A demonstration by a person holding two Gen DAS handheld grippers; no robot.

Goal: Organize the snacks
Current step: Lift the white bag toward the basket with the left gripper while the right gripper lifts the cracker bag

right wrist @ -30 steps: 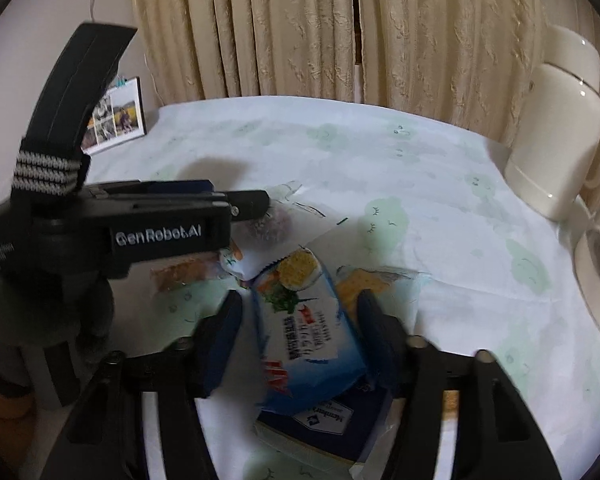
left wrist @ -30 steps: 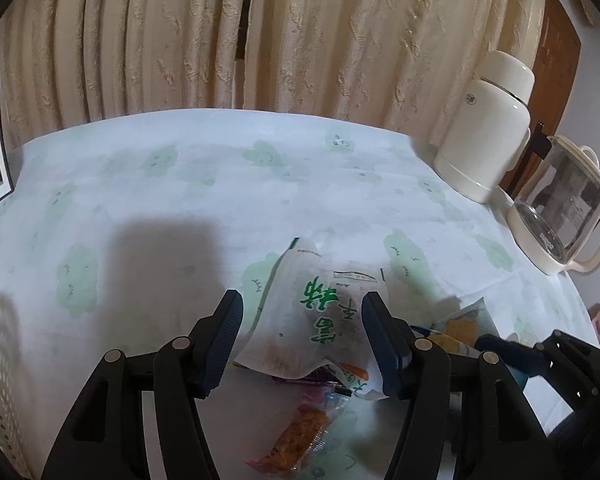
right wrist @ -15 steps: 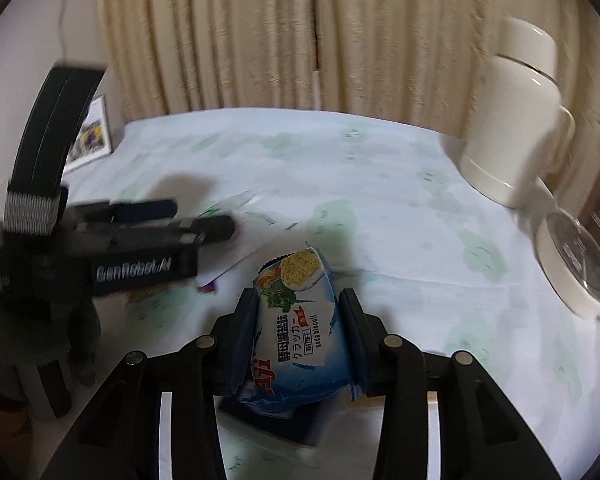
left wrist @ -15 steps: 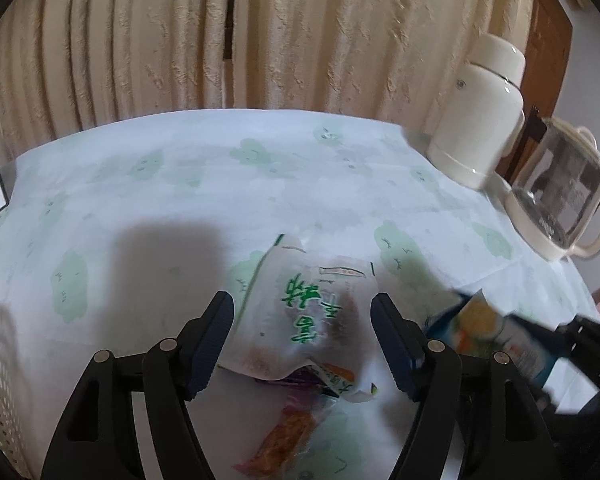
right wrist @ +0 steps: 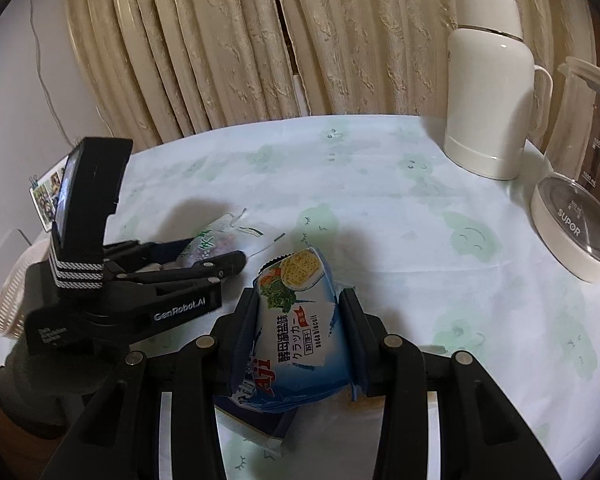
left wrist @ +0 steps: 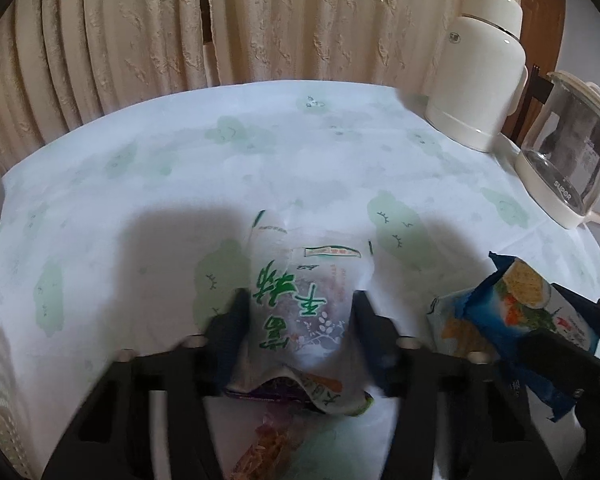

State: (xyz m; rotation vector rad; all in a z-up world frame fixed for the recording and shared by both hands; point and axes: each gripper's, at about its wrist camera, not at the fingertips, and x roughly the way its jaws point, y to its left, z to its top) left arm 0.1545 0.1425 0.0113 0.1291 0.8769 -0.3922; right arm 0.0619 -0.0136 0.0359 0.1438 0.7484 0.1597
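Note:
A white snack bag [left wrist: 300, 300] with green characters lies on the tablecloth, and my left gripper [left wrist: 298, 308] is shut on its two sides. From the right wrist view the same bag [right wrist: 216, 236] sits between the left gripper's [right wrist: 216, 252] fingers. My right gripper [right wrist: 299, 300] is shut on a blue soda biscuit pack [right wrist: 300, 332], held tilted above the table. That pack [left wrist: 520, 308] also shows at the right edge of the left wrist view. Under it lies another blue pack [right wrist: 256, 416]. An orange snack packet [left wrist: 268, 448] lies beneath the left gripper.
A white thermos [right wrist: 488, 100] and a glass kettle [right wrist: 576, 216] stand at the table's right back. A white perforated basket [right wrist: 8, 300] sits at the left edge, with a photo card [right wrist: 46, 196] behind it. Curtains hang beyond the table.
My right gripper shut on the blue biscuit pack and lifted it off the pile. The left fingers narrowed from open onto the white bag.

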